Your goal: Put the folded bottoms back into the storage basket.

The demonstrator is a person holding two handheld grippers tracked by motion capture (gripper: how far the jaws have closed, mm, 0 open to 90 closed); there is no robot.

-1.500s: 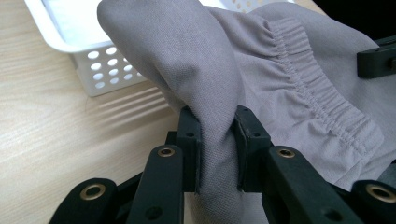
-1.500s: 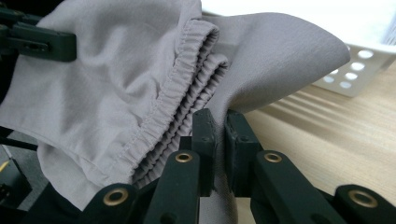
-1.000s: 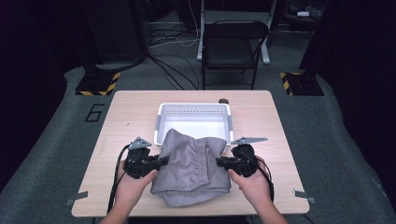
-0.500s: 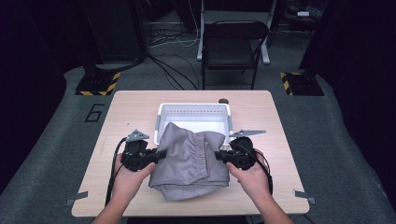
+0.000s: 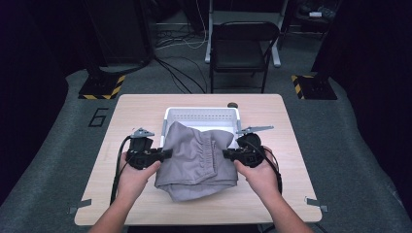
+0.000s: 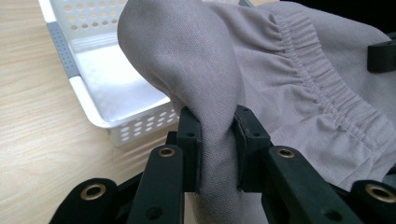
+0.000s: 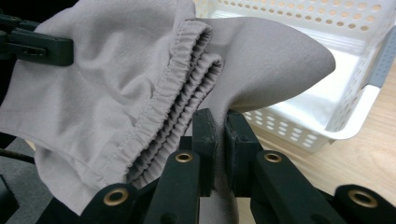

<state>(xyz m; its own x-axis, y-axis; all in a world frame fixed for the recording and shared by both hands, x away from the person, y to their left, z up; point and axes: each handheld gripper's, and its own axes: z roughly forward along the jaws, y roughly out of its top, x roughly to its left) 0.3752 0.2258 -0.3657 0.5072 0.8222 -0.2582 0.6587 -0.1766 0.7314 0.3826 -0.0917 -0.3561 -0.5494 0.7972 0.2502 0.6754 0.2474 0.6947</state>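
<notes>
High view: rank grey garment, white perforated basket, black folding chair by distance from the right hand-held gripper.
1. Grey fabric garment, clamped in the right hand-held gripper, to its left.
2. White perforated plastic basket, just beyond on the table.
3. Black folding chair, on the floor past the table's far edge.

From my seat the table (image 5: pixel 145 204) is evenly lit from overhead while the far room sinks into dark. Both gripper views look bright and sharp on the grey cloth (image 6: pixel 289 88), shadows staying soft.
</notes>
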